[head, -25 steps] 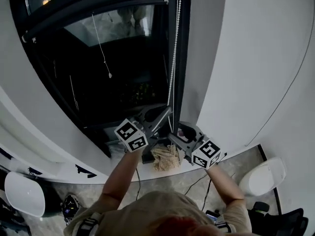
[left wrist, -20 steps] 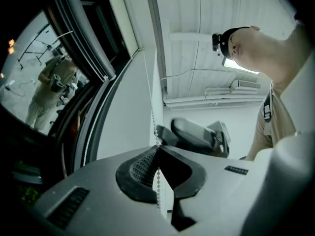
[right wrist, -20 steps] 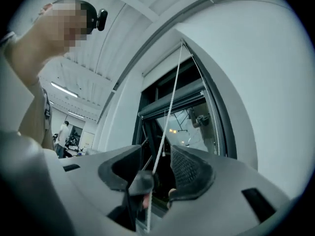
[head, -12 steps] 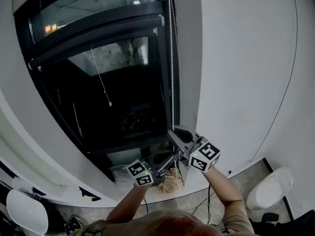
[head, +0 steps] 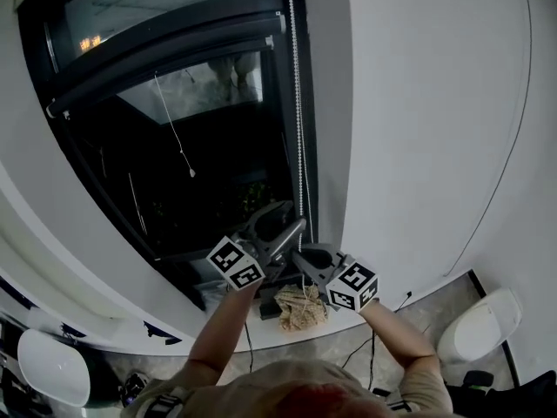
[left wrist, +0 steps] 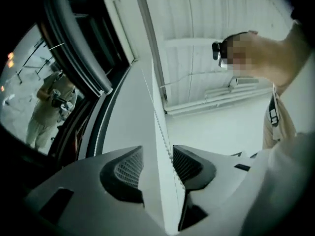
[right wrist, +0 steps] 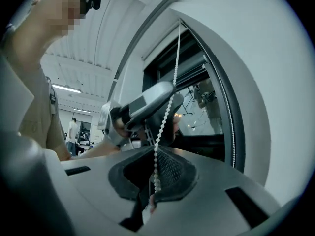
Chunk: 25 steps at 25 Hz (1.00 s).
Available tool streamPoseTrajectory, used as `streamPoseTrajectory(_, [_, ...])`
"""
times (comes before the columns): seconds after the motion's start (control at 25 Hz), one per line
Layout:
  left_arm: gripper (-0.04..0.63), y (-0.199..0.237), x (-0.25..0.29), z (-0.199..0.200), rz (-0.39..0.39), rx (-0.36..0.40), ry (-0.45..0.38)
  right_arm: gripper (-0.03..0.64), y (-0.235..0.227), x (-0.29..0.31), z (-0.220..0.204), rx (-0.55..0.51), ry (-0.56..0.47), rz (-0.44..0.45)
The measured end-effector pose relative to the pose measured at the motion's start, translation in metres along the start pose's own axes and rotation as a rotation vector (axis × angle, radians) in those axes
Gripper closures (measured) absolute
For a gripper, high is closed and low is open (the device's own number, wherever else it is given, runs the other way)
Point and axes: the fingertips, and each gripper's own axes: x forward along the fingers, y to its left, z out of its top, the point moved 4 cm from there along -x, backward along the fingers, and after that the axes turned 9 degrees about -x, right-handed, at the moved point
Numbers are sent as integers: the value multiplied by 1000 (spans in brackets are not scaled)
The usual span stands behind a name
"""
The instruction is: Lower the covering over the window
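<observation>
hanging down the right edge of the dark window (head: 218, 172), the bead chain (head: 297, 103) is where all the action is, and both tools are on it low down, just above the sill (head: 261, 333). the right hand-held gripper (right wrist: 154, 157) is the lower one, and in its own view the jaws are pinched tight together on the chain, the beads running straight down into the mesh pads. just above it sits the left hand-held gripper (left wrist: 157, 154), and its jaws are opening right now: the chain runs up between the two ribbed pads with daylight on both sides, so nothing is pressing on it. from the head view the two marker cubes sit close side by side, the left one a touch higher, both forearms reaching in from below. up top, the covering (head: 165, 46) is high on the window, its dark bottom bar slanting across the upper glass, most of the pane below it bare. a thin pull cord (head: 172, 116) dangles from that bar to a small toggle. on the sill, right beneath the grippers, lies a crumpled tan cloth (head: 300, 306). the white wall (head: 418, 129) fills the right side.
</observation>
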Motion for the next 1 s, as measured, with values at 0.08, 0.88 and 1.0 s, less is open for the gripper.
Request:
streamPoseTrajectory(0.08, [530,-11,16,-1,-41,42,69,607,-3,-1,-1,12,-10,-8])
streamPoseTrajectory(0.88, [575,-42,-36,-62,-35,-81,4,599,-43,-12,90,-80,-223,-74])
streamPoseTrajectory(1.0, [445,-25,-40,-19,4,-23,-99,600,-40,-18,66,-40,-168,-61])
